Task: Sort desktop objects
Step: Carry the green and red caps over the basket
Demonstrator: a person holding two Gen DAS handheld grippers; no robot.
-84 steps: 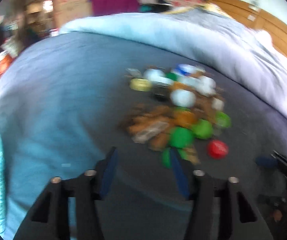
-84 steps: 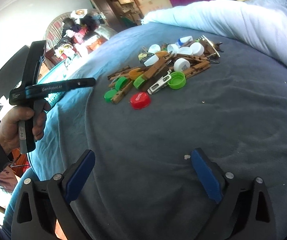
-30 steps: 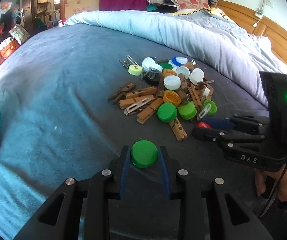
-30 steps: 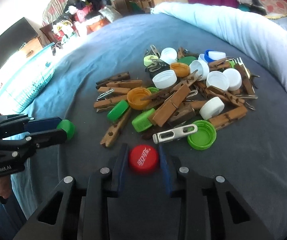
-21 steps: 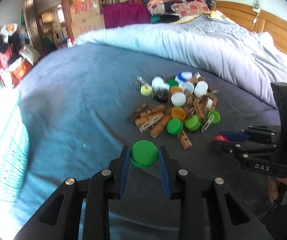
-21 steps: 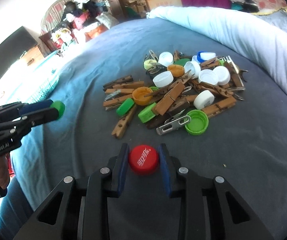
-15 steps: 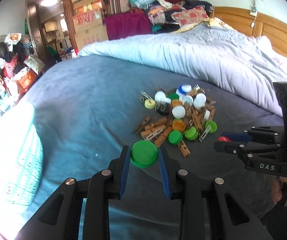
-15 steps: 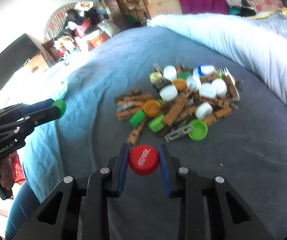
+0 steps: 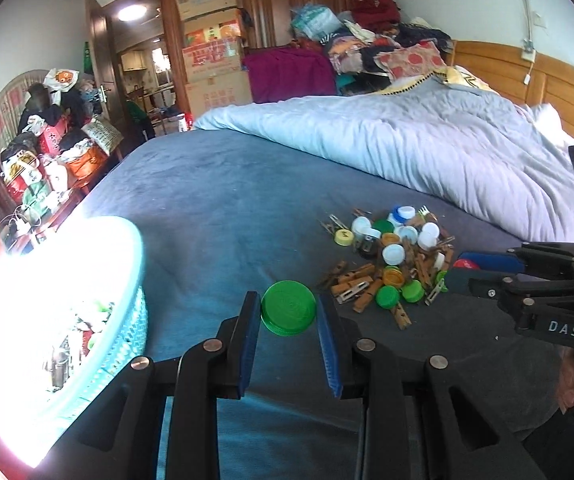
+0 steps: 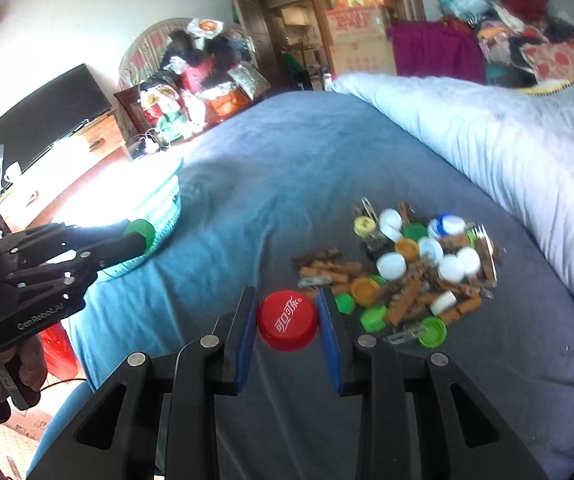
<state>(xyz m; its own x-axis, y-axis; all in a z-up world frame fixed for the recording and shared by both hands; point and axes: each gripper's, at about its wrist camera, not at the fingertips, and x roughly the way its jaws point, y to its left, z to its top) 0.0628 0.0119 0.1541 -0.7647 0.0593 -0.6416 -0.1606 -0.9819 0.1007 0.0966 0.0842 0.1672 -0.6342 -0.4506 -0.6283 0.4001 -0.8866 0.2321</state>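
left claw (image 9: 289, 316) clamps green cap (image 9: 288, 313) by its rim, aloft over the bed | right claw (image 10: 287, 318) pinches red cap (image 10: 287, 320) likewise | pile (image 10: 403, 276) waits on blanket | basket (image 9: 127, 320) near left (likely drop-off)

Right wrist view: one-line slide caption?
Right gripper holds a red bottle cap above the dark blanket, beside a pile of caps and clothespins.

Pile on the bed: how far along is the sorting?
Early. The basket already holds some items, too glared to identify. In hand: left gripper clamps a green cap, right gripper a red cap. Left: the pile of caps and clothespins.
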